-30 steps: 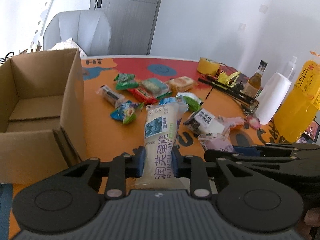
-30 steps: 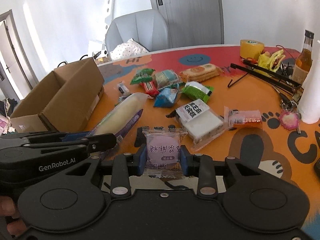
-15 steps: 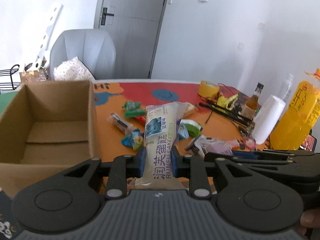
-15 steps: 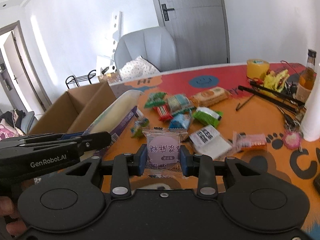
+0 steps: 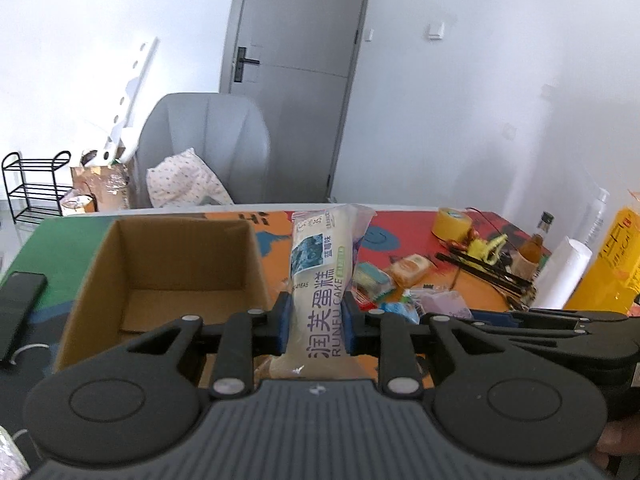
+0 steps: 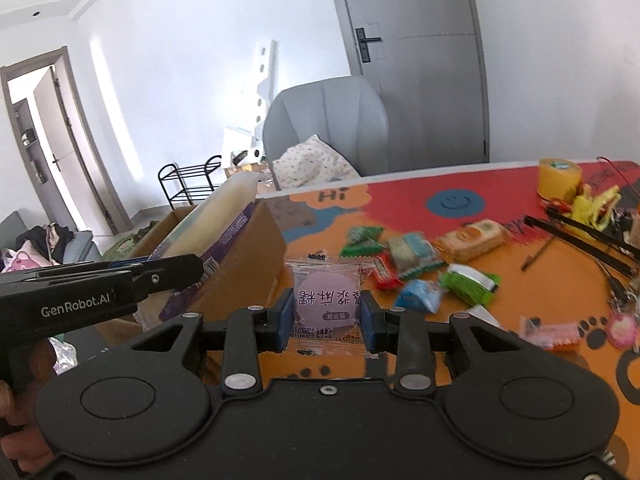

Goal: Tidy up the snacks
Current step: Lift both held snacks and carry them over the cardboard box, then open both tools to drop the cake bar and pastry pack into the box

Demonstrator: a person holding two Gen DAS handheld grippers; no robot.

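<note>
My left gripper [image 5: 316,326] is shut on a long clear cake packet [image 5: 322,276] with blue print, held upright above the table, just right of the open cardboard box [image 5: 168,264]. The box looks empty inside. My right gripper [image 6: 325,320] is shut on a small clear packet with a round purple sweet [image 6: 326,298], lifted off the table. In the right wrist view the left gripper [image 6: 172,270] and its cake packet [image 6: 212,236] sit at the left, in front of the box [image 6: 248,276]. Several loose snack packets [image 6: 424,256] lie on the orange table [image 6: 540,296].
A yellow tape roll [image 6: 558,178], black rods [image 6: 592,236], a brown bottle [image 5: 538,242], a white paper roll [image 5: 562,274] and a yellow bag [image 5: 608,272] crowd the table's right side. A dark phone [image 5: 18,308] lies left of the box. A grey chair [image 5: 204,148] stands behind the table.
Both grippers have risen with their packets and tilted up, so more of the room shows. The left gripper has moved toward the box, whose open top now lies below it.
</note>
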